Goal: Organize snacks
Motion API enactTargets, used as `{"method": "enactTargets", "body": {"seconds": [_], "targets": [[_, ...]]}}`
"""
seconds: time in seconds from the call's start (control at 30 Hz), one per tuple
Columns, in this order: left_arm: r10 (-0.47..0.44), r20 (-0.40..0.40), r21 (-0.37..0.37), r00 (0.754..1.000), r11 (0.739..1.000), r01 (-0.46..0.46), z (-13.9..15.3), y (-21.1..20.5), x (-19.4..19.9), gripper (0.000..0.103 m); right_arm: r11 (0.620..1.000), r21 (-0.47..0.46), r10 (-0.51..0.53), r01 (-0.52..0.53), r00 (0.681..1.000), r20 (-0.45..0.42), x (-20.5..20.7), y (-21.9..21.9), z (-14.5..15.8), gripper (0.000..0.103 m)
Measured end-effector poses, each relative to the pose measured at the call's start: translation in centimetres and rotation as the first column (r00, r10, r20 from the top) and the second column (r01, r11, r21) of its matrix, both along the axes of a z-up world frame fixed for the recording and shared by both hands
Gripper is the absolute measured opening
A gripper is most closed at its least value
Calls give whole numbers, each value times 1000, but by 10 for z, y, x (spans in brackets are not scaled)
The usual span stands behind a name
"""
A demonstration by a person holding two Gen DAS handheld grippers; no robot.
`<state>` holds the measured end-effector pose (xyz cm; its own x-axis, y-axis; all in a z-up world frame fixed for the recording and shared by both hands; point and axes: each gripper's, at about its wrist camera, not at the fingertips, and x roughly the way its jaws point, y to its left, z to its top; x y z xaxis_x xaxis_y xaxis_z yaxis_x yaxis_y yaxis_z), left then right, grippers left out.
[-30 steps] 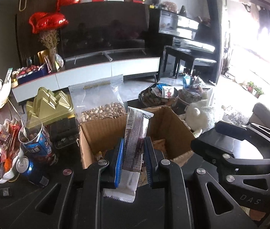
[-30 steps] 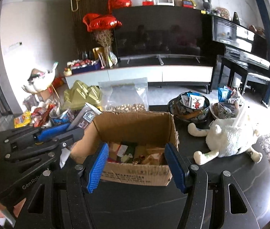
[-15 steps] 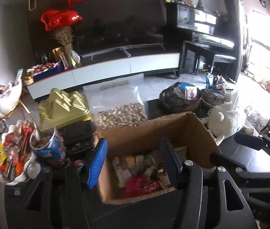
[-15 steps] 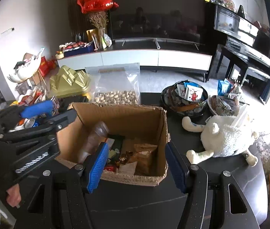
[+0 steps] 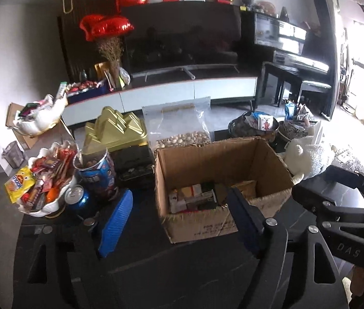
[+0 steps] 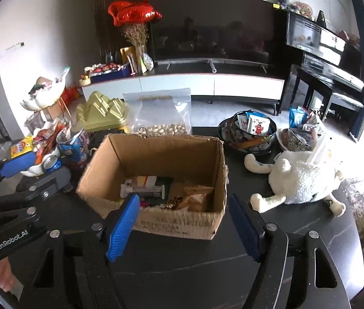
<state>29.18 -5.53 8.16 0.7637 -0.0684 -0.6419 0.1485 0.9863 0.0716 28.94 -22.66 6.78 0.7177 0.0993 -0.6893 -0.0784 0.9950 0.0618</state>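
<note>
On dark table, box (image 5: 223, 180) sits center, snacks inside. L gripper (image 5: 179, 221) & R gripper (image 6: 184, 224), jaws just opened wide, both empty; snack bowl (image 5: 45, 180) far left, nearer L.

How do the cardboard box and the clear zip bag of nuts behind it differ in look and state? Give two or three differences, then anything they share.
1. The cardboard box is brown and opaque; the zip bag is clear, so its nuts show through.
2. The box stands open at the top; the bag's top strip looks closed.
3. The box holds mixed packets; the bag holds one kind of nut, filling only its bottom.

Both sit on the dark table and hold snacks.
</note>
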Motion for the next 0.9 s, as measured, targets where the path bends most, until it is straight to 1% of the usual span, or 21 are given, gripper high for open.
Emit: {"method": "enactTargets", "body": {"seconds": [0.2, 0.27, 0.37, 0.5, 0.6, 0.63, 0.83, 0.9], "targets": [[25, 71, 21, 997, 999, -27, 2, 5, -45, 86, 1000, 9, 3, -4, 998, 60, -40, 1, 7, 77], [35, 94, 18, 995, 999, -36, 3, 8, -61, 89, 1000, 7, 7, -8, 997, 81, -54, 3, 9, 80], [46, 119, 14, 992, 999, -48, 3, 11, -78, 94, 1000, -11, -2, 4, 993, 119, -72, 5, 11, 81], [48, 141, 8, 989, 999, -50, 4, 17, -101, 95, 999, -27, -14, 18, 987, 160, -95, 9, 12, 83], [52, 181, 29, 982, 998, -58, 5, 18, -118, 95, 999, -38, -26, 34, 981, 194, -113, 10, 12, 86], [54, 193, 36, 980, 997, -62, 4, 18, -124, 97, 999, -38, -29, 37, 979, 203, -118, 10, 11, 87], [65, 233, 31, 970, 997, -74, 3, 19, -148, 102, 1000, -17, -12, 16, 976, 218, -143, 12, 6, 88], [64, 236, 25, 970, 997, -72, 3, 20, -155, 103, 1000, -6, -14, 16, 976, 218, -149, 11, 4, 89]]}}
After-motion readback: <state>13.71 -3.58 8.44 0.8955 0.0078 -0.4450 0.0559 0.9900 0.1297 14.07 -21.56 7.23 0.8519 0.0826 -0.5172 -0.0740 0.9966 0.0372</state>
